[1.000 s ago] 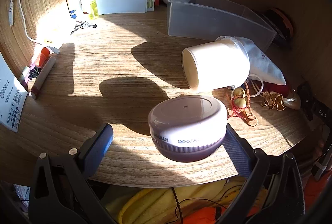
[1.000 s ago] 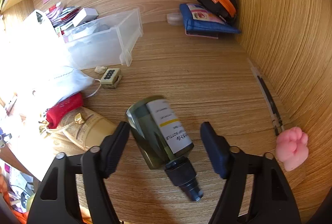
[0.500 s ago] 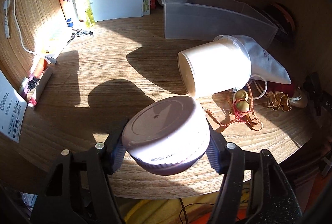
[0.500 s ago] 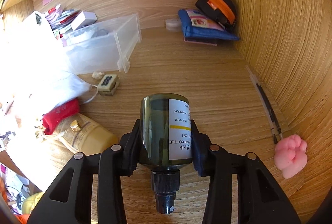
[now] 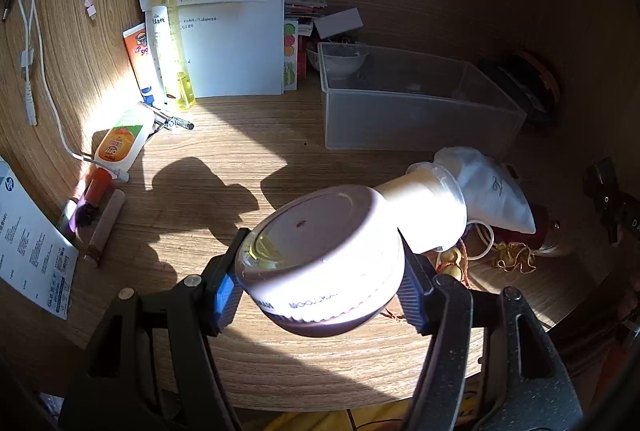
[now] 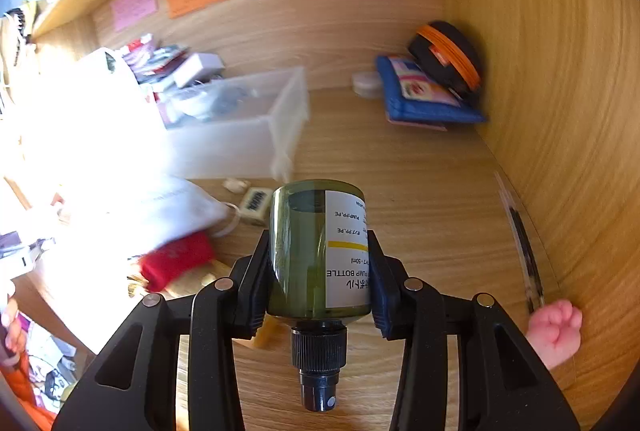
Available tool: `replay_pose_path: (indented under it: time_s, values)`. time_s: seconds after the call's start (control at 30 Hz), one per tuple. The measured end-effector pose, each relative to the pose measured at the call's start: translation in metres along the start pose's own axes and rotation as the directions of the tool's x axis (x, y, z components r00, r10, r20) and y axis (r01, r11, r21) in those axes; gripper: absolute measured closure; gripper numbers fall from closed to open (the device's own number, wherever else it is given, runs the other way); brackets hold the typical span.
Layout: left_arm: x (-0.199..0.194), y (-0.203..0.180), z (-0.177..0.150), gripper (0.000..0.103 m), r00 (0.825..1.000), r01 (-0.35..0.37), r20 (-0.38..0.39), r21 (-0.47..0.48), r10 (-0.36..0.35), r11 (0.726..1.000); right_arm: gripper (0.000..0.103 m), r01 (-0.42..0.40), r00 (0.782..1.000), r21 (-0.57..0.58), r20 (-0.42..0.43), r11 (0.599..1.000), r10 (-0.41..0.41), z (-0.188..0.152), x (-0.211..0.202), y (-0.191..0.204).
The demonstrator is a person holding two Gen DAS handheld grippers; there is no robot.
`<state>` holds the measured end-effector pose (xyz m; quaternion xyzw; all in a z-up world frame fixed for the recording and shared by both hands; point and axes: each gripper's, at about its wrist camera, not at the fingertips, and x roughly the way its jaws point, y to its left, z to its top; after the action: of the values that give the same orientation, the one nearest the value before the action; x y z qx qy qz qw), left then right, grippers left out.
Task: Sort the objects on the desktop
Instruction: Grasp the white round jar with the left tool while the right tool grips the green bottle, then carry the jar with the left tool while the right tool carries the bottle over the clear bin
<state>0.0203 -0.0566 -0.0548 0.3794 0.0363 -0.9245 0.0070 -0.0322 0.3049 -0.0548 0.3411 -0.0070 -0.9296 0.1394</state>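
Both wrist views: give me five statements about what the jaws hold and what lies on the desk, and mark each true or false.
1. The left gripper is shut on a round jar. True.
2. The right gripper holds a red pouch. False: its jaws clamp a green bottle; the red pouch lies on the desk.
3. The bottle's black cap points toward the camera. True.
4. The clear bin lies tipped on its side. False: it stands upright, open side up.
5. The white cup behind the jar stands upright. False: it lies on its side.
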Motion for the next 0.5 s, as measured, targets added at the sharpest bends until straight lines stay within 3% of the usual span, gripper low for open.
replay_pose_path:
  time_s: [0.3, 0.5]
  values:
    - [-0.012, -0.011, 0.049, 0.038, 0.995, 0.033, 0.088, 0.073, -0.039, 0.997, 0.065, -0.105, 0.993, -0.101, 0.051, 0.989, 0.111, 0.03, -0.012, 0.033]
    - [-0.006, -0.022, 0.083, 0.038, 0.992, 0.075, 0.097, 0.104, -0.085, 0.992, 0.065, -0.157, 0.984, -0.174, 0.053, 0.972, 0.169, 0.052, -0.005, 0.055]
